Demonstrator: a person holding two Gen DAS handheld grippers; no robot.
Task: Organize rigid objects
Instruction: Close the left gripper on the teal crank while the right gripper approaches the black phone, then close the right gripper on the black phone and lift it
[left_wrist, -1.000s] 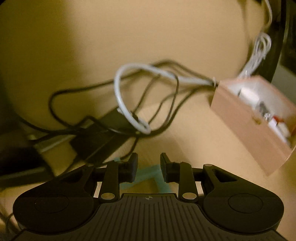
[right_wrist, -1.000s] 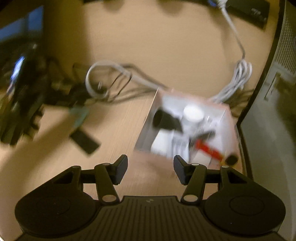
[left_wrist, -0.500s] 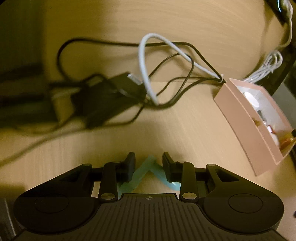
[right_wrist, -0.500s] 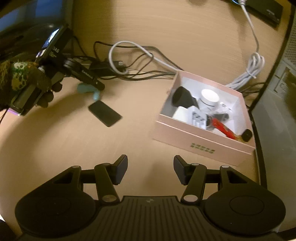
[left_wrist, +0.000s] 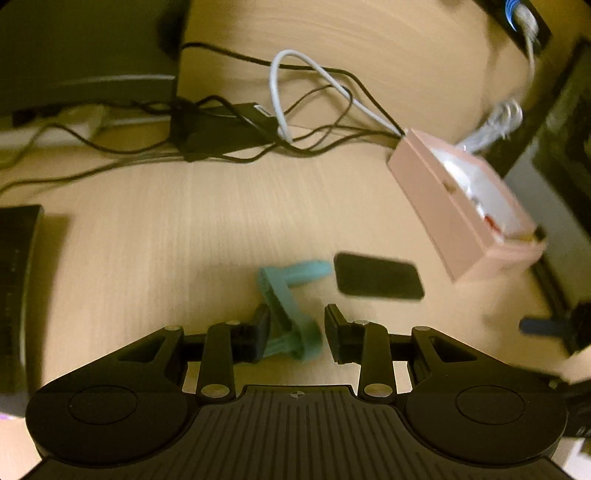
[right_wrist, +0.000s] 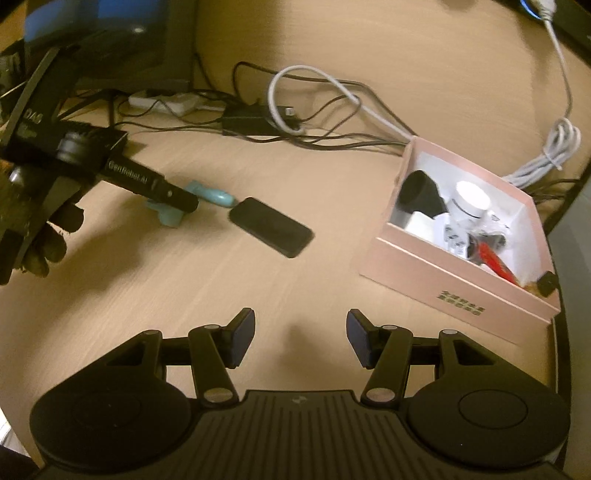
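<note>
While the teal part (left_wrist: 286, 295) lies between the slightly parted fingers of the left gripper (left_wrist: 295, 334), ungripped, its long axis runs toward 11 o'clock. The box (right_wrist: 454, 280) lies at 2 o'clock. The right gripper (right_wrist: 300, 338) is held half open, empty, farther off.

Tangled black cables (right_wrist: 332, 142) snaking across the wooden desk (right_wrist: 184, 295); grey cable (right_wrist: 280, 88) looping over a black adapter (right_wrist: 245, 120); white power strip (right_wrist: 166, 102) behind; coiled white cord (right_wrist: 554, 151) far right.
</note>
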